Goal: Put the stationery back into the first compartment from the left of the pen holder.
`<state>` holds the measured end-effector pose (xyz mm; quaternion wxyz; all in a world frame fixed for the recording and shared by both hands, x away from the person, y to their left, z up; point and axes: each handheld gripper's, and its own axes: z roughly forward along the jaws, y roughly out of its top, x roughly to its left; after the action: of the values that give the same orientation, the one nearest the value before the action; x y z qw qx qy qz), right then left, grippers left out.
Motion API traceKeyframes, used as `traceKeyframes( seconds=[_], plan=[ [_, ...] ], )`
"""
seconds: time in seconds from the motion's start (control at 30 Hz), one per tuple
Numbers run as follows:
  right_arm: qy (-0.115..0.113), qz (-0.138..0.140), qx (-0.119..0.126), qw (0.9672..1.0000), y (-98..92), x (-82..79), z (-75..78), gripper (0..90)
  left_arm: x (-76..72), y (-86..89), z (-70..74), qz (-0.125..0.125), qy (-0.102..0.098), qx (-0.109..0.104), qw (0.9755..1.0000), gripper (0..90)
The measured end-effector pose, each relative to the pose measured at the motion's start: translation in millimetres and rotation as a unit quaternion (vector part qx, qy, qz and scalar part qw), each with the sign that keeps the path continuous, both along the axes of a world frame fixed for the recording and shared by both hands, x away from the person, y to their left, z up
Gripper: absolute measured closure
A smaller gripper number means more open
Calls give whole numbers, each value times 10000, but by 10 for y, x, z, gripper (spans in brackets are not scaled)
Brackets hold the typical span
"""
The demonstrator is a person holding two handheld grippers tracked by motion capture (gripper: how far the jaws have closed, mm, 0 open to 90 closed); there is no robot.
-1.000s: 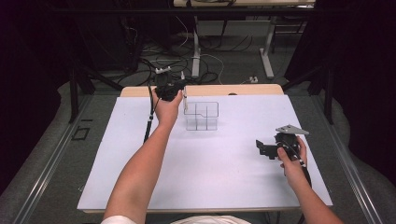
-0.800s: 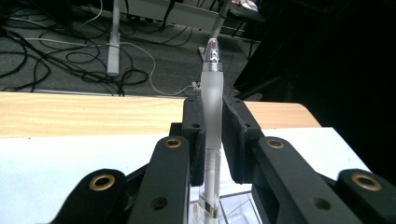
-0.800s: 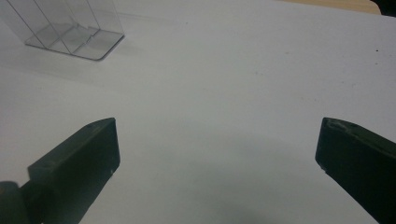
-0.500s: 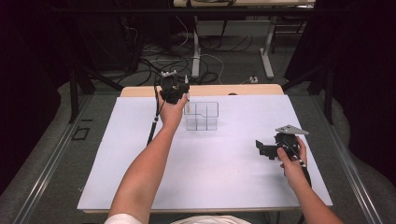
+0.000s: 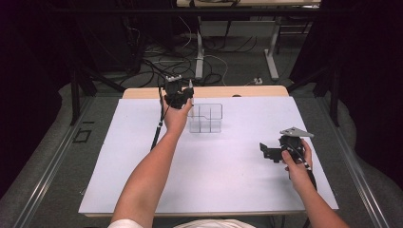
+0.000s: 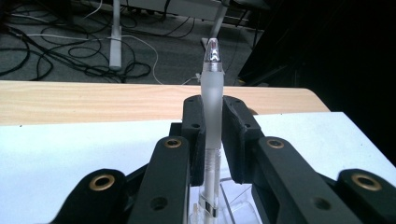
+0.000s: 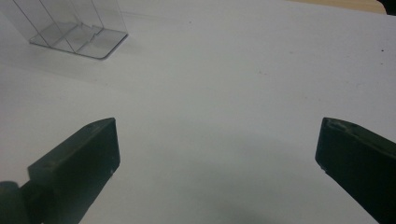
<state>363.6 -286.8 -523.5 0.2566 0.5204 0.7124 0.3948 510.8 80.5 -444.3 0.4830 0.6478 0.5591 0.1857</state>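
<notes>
In the high view the white desk (image 5: 228,171) was evenly lit from above and was the brightest part, while the floor behind it and both sides fell into deep darkness. Shadows on the desk were soft and weak. The picture was a little grainy, and the straight edges bent slightly near the corners.

In the left gripper view the frosted pen (image 6: 212,107) was sharp, with a small glare on its tip; the nearest black parts at the bottom were soft.

In the right gripper view the light was dimmer and greyish, a wide soft shadow lay low on the desk, and the close black jaws were blurred.
</notes>
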Motion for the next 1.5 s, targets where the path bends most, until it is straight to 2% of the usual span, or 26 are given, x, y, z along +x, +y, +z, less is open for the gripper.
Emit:
traceKeyframes(
  seconds=[0.33,0.63,0.8,1.0,1.23,1.43,1.5],
  plan=[
    [16,28,-25,10000,14,4,-10,0,-44,-3,-95,-36,39,41,10000,796],
    [27,27,-12,10000,23,-4,-5,0,-66,12,-151,-71,156,44,9998,791],
    [34,54,-51,10000,31,4,-17,0,-113,87,-133,-135,163,-6,9998,688],
    [4,85,-61,9999,36,2,-7,0,-200,238,-33,-177,113,-46,9998,563],
    [-9,84,-64,9999,27,-5,4,0,-255,415,66,-134,-37,-103,9998,450],
    [0,90,-92,9999,25,0,-3,0,-321,575,87,-258,-100,187,9994,360],
    [-5,82,-109,9999,26,-1,-4,0,-331,603,93,-277,-83,191,9994,325]
  ],
)
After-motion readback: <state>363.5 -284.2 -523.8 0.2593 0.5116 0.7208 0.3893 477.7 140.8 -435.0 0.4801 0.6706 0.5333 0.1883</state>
